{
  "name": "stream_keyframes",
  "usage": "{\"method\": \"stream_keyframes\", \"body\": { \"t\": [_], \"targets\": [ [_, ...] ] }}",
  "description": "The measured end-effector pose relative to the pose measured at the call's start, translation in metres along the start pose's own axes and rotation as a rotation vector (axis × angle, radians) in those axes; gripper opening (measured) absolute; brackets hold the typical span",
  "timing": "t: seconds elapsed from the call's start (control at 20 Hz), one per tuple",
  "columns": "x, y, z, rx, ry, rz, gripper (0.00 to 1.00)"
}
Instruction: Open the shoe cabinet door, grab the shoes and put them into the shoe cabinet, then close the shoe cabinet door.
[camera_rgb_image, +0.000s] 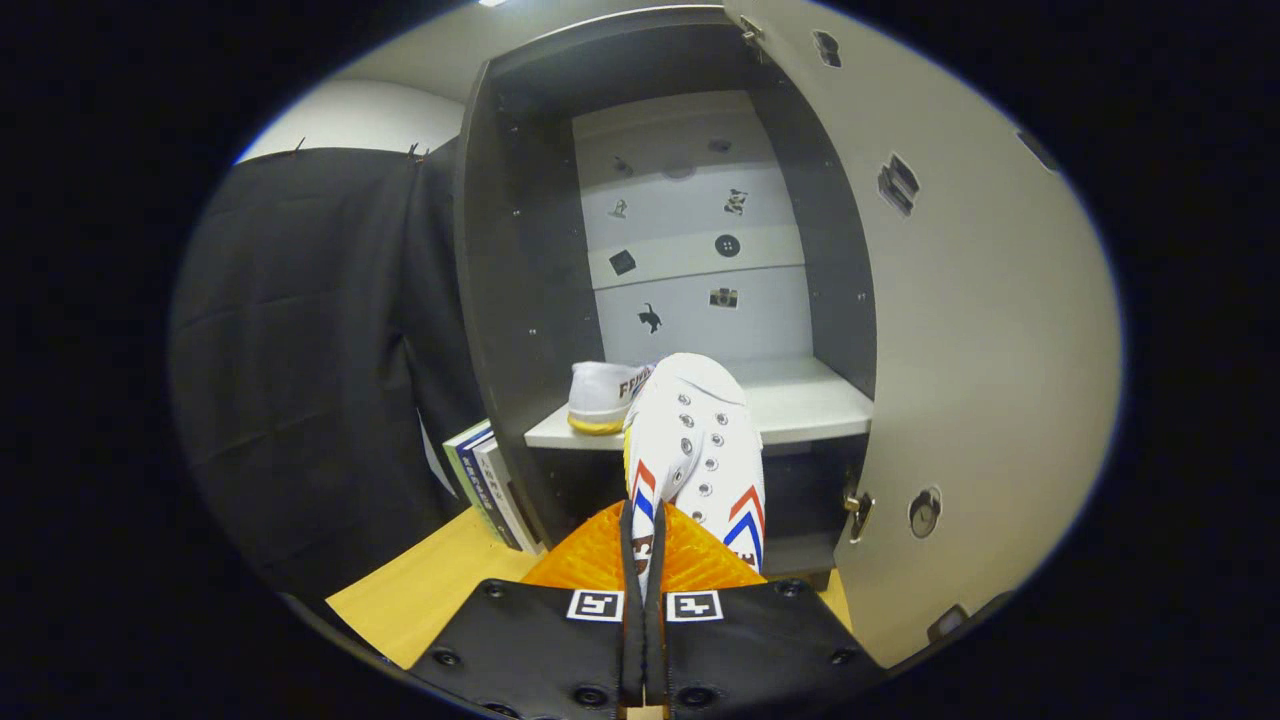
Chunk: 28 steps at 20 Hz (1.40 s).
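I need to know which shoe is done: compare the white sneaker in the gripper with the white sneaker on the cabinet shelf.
The white lace-up sneaker with red and blue chevrons is pinched between the orange gripper fingers, toe pointing into the cabinet; the white sneaker with a yellow sole edge already rests on the white cabinet shelf. The held one shows its top and eyelets, the shelved one an end. Both are white canvas.

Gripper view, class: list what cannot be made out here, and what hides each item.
- Held sneaker: its heel, behind the tongs shut on it.
- Second sneaker on the shelf: its front, behind the held one.
- Books: partly behind the cabinet wall.
- Stickers on the cabinet's back panel: too small.
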<state>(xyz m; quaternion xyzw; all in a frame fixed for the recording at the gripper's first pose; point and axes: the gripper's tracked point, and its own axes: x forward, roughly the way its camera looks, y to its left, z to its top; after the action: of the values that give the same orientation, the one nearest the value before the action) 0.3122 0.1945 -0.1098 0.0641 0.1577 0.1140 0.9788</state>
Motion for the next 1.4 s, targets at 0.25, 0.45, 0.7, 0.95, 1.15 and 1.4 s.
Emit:
{"method": "stream_keyframes", "body": {
  "t": [0.25,0.45,0.7,0.95,1.15,1.4],
  "targets": [
    [0.052,-0.016,0.050,0.003,-0.045,-0.033,0.01],
    [0.104,-0.027,0.083,-0.013,-0.068,-0.064,0.01],
    [0.161,-0.041,0.099,-0.041,-0.063,-0.115,0.01],
    [0.205,-0.053,0.090,-0.036,-0.002,-0.156,0.02],
    [0.214,-0.055,0.084,-0.015,0.027,-0.172,0.03],
    [0.196,-0.046,0.103,-0.101,-0.034,-0.167,0.66]
  ]
}}
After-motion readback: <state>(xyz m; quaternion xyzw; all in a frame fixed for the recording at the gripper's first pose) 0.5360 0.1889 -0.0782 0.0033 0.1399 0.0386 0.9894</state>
